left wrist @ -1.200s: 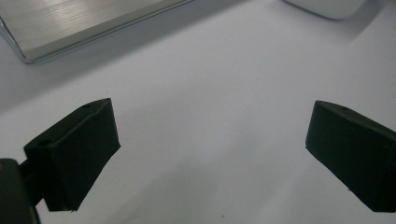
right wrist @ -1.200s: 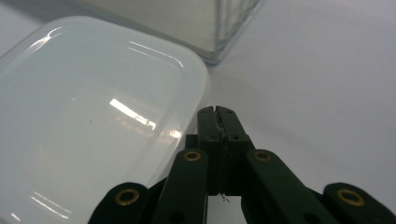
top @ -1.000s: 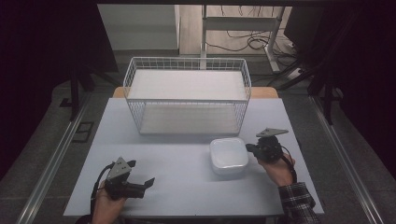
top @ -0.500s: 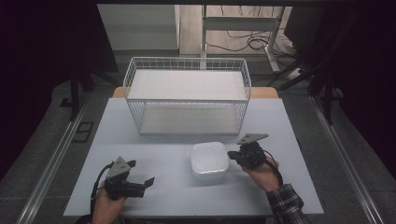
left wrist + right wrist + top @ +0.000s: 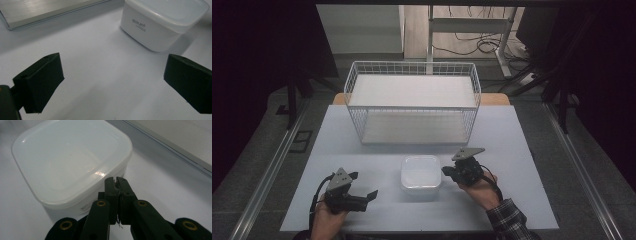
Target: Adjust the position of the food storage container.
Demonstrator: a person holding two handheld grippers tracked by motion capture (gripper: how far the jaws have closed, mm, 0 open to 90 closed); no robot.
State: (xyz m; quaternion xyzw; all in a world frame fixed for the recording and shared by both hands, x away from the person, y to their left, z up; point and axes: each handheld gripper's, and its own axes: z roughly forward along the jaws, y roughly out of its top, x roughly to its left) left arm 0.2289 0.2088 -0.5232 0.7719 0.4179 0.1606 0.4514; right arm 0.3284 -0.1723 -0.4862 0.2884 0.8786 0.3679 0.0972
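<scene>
Item: lidded white container point(image 5: 421, 172), bench point(image 5: 522, 150) centre, before wire basket point(image 5: 412, 102) | right hand-held gripper point(image 5: 446, 171): jaws closed, empty, against container's side, likely to nudge it | left hand-held gripper point(image 5: 362, 187): jaws wide apart, empty, waiting nearby

— Where does the tub point(image 5: 421, 172) sit?
— On the worktop point(image 5: 512, 140), near its middle, toward the person's edge. The basket point(image 5: 412, 102) stands behind it, at the far side, well apart from it.
— And the tongs?
— The right tongs point(image 5: 447, 171) are just beside the tub's right wall, tips at the wall near its rim; whether they touch it, I cannot tell. The left tongs point(image 5: 362, 186) lie to the tub's left and a little nearer the person, apart from it, with bare worktop between.
— Anything in the basket?
— A flat board point(image 5: 412, 91) lies across it.
</scene>
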